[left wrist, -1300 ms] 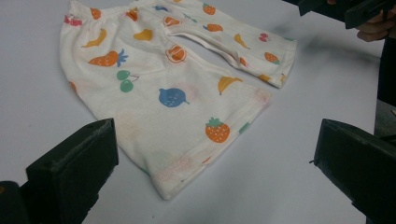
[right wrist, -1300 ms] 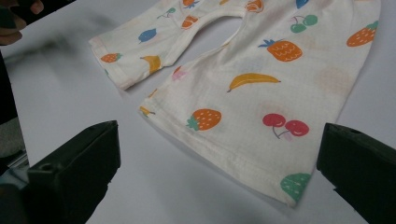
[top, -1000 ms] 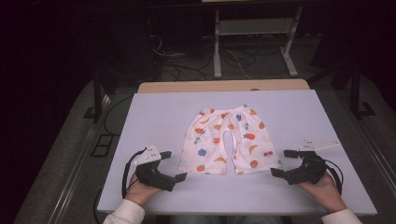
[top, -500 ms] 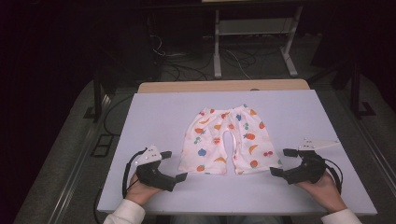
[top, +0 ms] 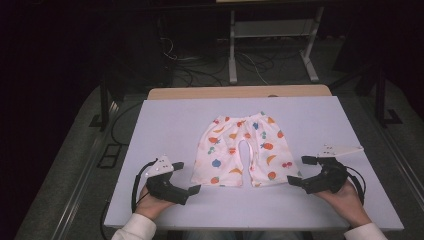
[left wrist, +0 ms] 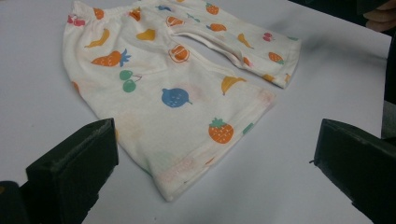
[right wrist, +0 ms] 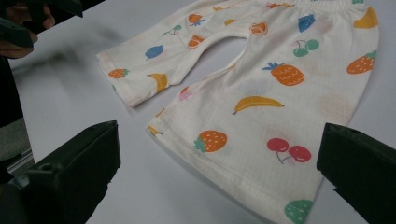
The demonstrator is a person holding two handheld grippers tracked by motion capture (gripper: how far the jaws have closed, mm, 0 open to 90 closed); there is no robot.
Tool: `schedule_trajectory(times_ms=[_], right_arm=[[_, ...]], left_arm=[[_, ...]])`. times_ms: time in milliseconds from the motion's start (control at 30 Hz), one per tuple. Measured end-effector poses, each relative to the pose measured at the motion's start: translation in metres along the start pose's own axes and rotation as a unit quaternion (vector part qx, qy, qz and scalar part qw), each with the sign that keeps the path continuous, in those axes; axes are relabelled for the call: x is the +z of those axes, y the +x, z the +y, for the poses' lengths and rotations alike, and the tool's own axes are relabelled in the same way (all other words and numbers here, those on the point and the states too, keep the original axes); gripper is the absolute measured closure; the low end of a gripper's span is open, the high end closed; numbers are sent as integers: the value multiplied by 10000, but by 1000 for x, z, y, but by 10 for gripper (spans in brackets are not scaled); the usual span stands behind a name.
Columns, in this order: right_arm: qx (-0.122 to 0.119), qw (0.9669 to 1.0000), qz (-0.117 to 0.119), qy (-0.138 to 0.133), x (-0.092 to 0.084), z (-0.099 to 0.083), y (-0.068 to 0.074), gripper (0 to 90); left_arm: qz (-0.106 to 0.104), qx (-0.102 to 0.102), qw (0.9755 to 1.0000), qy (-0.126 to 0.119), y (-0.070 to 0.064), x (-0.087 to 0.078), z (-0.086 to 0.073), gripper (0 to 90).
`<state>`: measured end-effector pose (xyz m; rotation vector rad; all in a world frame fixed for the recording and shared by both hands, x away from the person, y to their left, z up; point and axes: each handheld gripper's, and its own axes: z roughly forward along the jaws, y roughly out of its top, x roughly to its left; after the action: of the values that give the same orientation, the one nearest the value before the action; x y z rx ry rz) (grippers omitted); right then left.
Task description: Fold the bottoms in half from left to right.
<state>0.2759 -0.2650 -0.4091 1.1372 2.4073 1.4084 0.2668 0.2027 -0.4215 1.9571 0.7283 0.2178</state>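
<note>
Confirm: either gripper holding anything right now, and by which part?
Nothing is held. The left gripper and right gripper both have their jaws wide apart, off the fruit-print shorts, which lie flat on the table between them.

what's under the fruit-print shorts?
The fruit-print shorts lie flat and spread straight on the white table, with bare tabletop showing between the legs. Anything beneath the fabric is covered; no bulge suggests an object.

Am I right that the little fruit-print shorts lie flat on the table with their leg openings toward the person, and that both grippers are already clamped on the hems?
Not quite. The shorts do lie flat on the table, legs toward the person, but the left gripper and right gripper are open, beside the hems without touching. The high view shows it.
</note>
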Motion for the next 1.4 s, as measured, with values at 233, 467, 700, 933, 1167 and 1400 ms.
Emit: schedule_trajectory(times_ms=[233,467,700,933,1167,1400], right_arm=[[-14,10000,-13,17,1,11,-1,0],[-69,10000,-1,55,5,21,-1,0],[-109,9999,31,44,8,32,-1,0],[-182,9998,52,58,12,42,0,0],[-239,9996,91,86,19,50,1,0],[-245,9995,124,144,29,59,0,0]], left_arm=[[38,-13,10000,-12,0,0,0,0],[26,-15,10000,3,0,1,0,0],[25,-10,10000,-2,0,1,0,0],[18,-6,10000,4,0,2,0,0],[12,-4,10000,1,0,2,0,0],[5,-4,10000,11,0,2,-1,0]])
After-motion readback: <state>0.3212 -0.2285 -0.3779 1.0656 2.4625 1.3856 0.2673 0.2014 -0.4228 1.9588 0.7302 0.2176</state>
